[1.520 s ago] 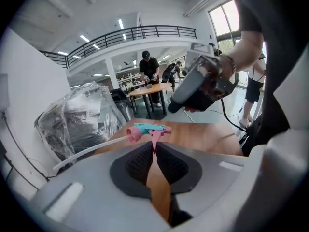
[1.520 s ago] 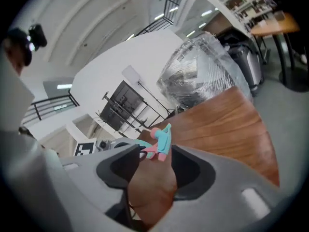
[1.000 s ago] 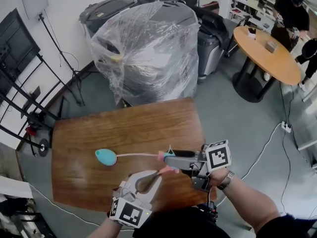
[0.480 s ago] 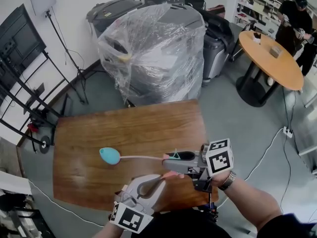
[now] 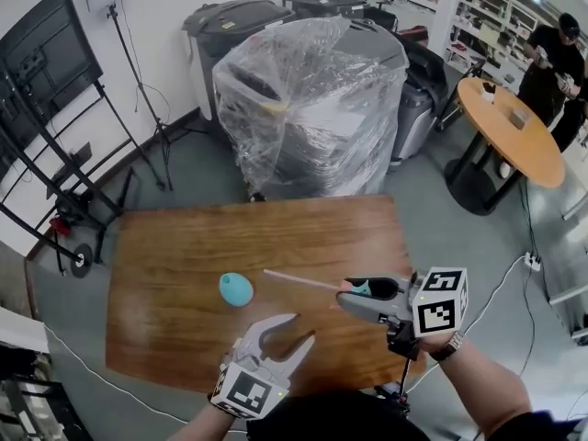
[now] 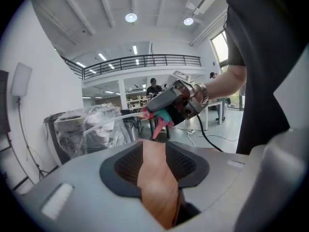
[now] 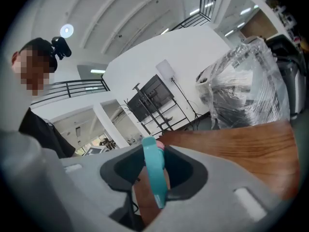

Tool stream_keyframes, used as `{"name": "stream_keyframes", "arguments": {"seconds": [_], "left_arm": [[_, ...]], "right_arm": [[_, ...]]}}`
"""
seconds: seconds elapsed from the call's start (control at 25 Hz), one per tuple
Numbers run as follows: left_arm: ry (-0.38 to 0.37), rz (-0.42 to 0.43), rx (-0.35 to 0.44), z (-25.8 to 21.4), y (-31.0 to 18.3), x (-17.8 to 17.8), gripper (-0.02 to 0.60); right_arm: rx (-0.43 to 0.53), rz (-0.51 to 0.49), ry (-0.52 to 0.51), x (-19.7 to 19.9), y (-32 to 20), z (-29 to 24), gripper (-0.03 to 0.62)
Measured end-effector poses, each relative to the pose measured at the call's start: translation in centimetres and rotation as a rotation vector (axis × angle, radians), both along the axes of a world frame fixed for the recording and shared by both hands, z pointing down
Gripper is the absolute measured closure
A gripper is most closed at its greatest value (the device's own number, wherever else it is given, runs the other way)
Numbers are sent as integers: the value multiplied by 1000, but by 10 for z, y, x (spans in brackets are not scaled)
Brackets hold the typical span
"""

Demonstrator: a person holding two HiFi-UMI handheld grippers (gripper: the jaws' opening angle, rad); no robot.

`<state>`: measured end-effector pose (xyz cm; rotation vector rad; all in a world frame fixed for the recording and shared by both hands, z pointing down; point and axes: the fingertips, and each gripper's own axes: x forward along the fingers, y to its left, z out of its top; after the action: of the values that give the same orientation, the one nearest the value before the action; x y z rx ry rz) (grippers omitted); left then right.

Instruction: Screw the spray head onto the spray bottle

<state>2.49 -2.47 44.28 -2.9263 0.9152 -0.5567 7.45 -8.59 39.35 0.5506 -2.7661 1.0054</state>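
Observation:
A small teal spray bottle sits on the wooden table. My right gripper is shut on the teal and pink spray head; its jaws have just been closing on it. The head's thin dip tube points left, its tip in the air just right of the bottle. In the right gripper view the teal part stands between the pads. My left gripper hovers near the table's front edge; its jaws have just been opening and hold nothing. The left gripper view shows the spray head ahead.
A plastic-wrapped machine and bins stand behind the table. A round table with people by it is at the back right. A screen on a stand is at the left. A cable runs over the floor on the right.
The left gripper has opened and come away from the spray head. The right gripper has rolled and lifted the head, and the tube tip no longer reaches the bottle.

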Motion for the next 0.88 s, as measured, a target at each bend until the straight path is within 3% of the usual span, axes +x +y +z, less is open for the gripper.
{"name": "stream_keyframes", "arguments": {"seconds": [0.2,0.36,0.6,0.88], "left_arm": [[-11,-232,-51,39,-33,-95,360],[-42,-344,-73,69,-57,-143,270],[-82,-357,-146,118,-89,-171,195],[-126,-276,-208,164,-107,-165,142]], "right_arm": [[56,10,128,-27,2,-3,473],[114,8,237,-44,4,-7,473],[247,-33,435,-74,11,-8,473],[340,-77,603,-93,23,-6,473]]}}
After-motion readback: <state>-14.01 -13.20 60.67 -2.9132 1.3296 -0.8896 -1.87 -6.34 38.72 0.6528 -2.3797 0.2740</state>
